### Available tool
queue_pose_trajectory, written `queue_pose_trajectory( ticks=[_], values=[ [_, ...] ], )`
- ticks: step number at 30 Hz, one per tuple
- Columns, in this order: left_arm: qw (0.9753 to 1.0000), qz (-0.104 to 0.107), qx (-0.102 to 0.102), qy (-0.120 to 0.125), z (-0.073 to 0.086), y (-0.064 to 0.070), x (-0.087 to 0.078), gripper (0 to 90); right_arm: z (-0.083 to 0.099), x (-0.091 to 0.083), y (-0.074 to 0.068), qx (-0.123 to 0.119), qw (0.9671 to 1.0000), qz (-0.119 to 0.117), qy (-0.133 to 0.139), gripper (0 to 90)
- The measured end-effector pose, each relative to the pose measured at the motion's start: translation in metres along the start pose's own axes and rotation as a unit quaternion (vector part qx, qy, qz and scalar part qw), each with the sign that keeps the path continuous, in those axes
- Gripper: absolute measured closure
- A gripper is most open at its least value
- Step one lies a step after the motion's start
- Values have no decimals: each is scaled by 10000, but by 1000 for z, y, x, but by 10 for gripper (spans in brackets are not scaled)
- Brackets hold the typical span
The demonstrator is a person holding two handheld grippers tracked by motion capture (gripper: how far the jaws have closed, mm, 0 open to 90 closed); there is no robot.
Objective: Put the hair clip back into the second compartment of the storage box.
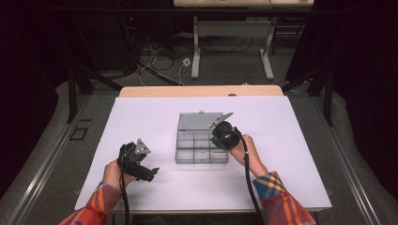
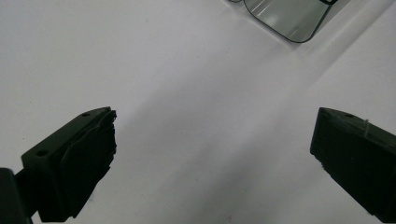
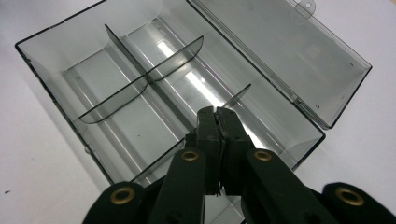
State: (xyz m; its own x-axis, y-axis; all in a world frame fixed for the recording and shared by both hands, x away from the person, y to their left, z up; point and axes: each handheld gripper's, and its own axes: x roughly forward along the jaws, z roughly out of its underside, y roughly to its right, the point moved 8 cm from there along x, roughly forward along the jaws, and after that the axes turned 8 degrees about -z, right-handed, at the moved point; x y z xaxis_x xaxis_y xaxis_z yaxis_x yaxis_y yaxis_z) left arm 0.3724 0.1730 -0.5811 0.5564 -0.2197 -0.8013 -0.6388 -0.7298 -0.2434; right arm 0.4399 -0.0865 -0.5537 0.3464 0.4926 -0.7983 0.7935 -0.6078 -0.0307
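This looks like a lab or recording studio: a white-topped table [image 1: 281,140] stands on grey carpet between black curtains [image 1: 361,70], with loose cables [image 1: 155,56] trailing across the floor and a second desk's metal legs [image 1: 195,51] behind.

The left gripper [image 2: 212,154] hung over the plain white table surface [image 2: 187,84], jaws wide apart; a clear grey plastic box corner [image 2: 289,16] lay beyond.

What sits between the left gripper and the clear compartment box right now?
Nothing visible. Bare white table lies between the left gripper and the clear box; its jaws stand wide open. The right gripper, jaws shut, is at a divider on the box's far side.
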Motion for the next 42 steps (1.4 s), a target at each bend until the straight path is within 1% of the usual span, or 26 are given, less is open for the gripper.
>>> queue_pose_trajectory(
  ticks=[1,3,4,7,8,9,11,12,13,15,18,19,20,21,23,25,26,28,30,31,33,34,38,40,41,42],
  values=[
    [10000,3,-4,1,0,0,0,3,-1,1,1,-37,10000,-5,12,894],
    [10000,-16,-36,23,0,0,1,3,-3,2,0,27,10000,-17,22,894],
    [10000,6,-31,2,0,0,1,4,-4,2,0,-8,10000,-9,7,894],
    [10000,4,-33,7,0,0,0,3,-6,4,1,45,10000,-10,14,894],
    [10000,0,-38,7,0,0,1,4,-6,5,1,9,10000,-9,-37,894],
    [10000,-53,-49,66,0,0,2,3,-7,5,2,56,10000,15,-61,894],
    [10000,-49,-36,64,-1,0,2,3,-9,5,2,21,10000,7,-27,894],
    [10000,2,-29,29,0,0,1,3,-10,5,2,50,10000,-3,-52,894],
    [10000,-40,-47,66,-1,0,1,3,-11,6,2,38,10000,2,-36,894],
    [9999,-51,-64,76,-1,0,1,3,-12,7,2,9,10000,13,-65,893],
    [9999,-55,-57,73,-1,0,1,3,-14,9,1,11,10000,-48,-84,893],
    [9999,-55,-51,72,-1,0,1,3,-14,10,1,4,9999,-9,-117,894],
    [9999,-56,-50,71,-1,0,1,3,-15,11,1,-3,10000,-23,-87,894],
    [10000,-3,-50,52,0,0,1,3,-16,12,1,13,9999,-25,-106,894],
    [10000,-10,-56,65,-1,0,1,3,-18,14,1,-15,9999,7,-127,893],
    [9999,-54,-60,100,-1,0,1,3,-20,16,0,-22,9999,-14,-101,893],
    [10000,-19,-57,77,-1,0,1,4,-21,16,0,-35,9999,-17,-96,893],
    [9999,-29,-58,82,-1,-1,1,3,-22,18,0,-2,10000,1,-88,893],
    [9999,-30,-57,82,-1,-1,1,3,-24,19,0,-47,10000,9,-81,893],
    [9999,-30,-62,94,-1,-1,1,3,-24,19,-1,-36,9999,15,-123,893],
    [10000,8,-38,38,0,0,0,3,-25,21,0,-61,9999,30,-116,894],
    [10000,-4,-49,60,0,0,1,3,-26,22,-1,-45,9999,-1,-110,893],
    [9999,-34,-59,102,-1,0,1,4,-27,24,0,-12,9999,27,-110,893],
    [10000,-23,-52,81,-1,0,1,3,-28,26,1,-58,9999,22,-128,893],
    [9999,-27,-51,82,-1,-1,1,4,-28,27,0,-19,9999,23,-104,893],
    [10000,-26,-54,80,-1,-1,1,3,-30,29,1,-42,10000,41,16,893]
  ],
)
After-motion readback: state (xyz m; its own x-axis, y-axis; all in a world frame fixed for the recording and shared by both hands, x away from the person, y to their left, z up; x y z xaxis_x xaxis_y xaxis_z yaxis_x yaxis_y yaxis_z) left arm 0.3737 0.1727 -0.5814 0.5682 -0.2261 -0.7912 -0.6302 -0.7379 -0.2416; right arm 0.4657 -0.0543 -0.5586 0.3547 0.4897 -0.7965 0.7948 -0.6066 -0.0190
